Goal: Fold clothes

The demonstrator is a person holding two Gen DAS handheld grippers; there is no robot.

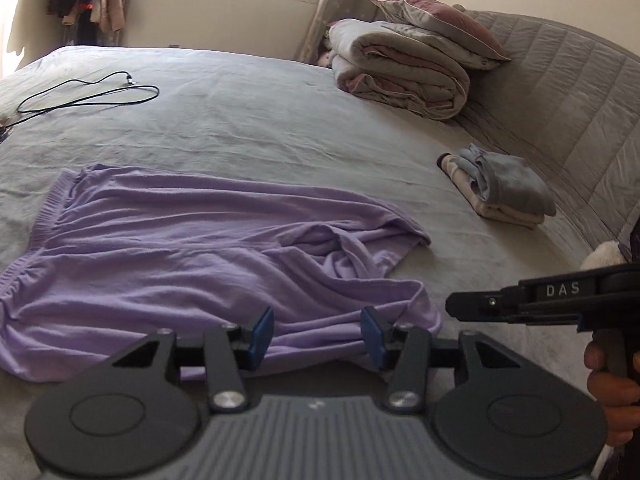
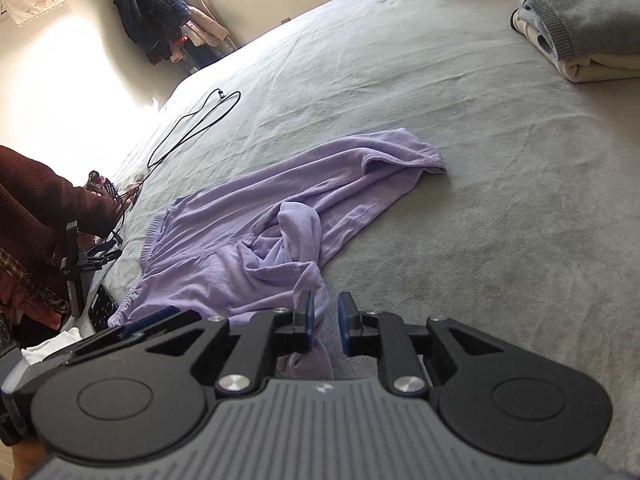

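At the bottom of each wrist view a hand-held gripper hangs released: the left hand-held gripper (image 1: 317, 338) stands parted over the near hem, and the right hand-held gripper (image 2: 325, 322) gapes narrowly beside a bunched fold, likely seeking fresh grips. The crumpled lilac knit garment (image 1: 192, 248) sprawls mid-frame on the grey bed (image 1: 248, 120). Upper right, a folded grey-and-cream clothes stack (image 1: 504, 190) sits apart, seemingly finished.

We see a soft, matt lilac knit garment (image 1: 192, 248) with ribbed hem, lying rumpled on the bed's (image 1: 248, 120) matt grey cloth sheet. Beside the garment, our left tool (image 1: 318, 338) is matt black plastic with bright metal screws.
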